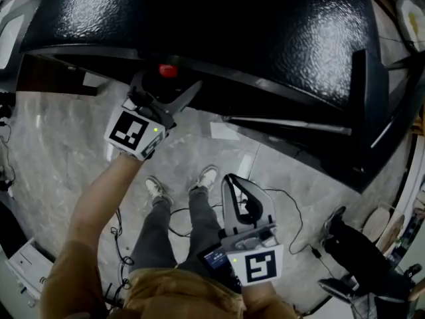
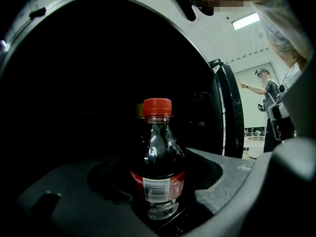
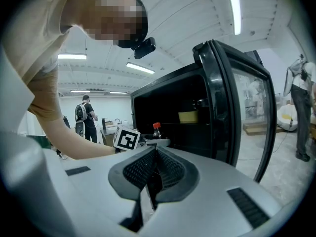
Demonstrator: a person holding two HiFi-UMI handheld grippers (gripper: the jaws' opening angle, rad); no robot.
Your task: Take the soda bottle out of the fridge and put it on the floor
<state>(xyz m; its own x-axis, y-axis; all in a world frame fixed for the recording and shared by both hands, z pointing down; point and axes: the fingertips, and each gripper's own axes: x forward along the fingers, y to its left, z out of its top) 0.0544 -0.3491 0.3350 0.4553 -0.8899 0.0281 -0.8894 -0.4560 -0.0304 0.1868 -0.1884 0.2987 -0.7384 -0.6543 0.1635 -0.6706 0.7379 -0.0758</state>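
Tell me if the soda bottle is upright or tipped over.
Upright. The soda bottle stands vertical with its red cap on top, its lower body between the left gripper's jaws.

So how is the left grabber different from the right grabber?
The left gripper has its jaws clamped on the soda bottle. The right gripper has its jaws pressed together with nothing between them. The left gripper reaches out to the open fridge, while the right gripper hangs back near the person's legs, above the floor. Both carry a black-and-white marker cube.
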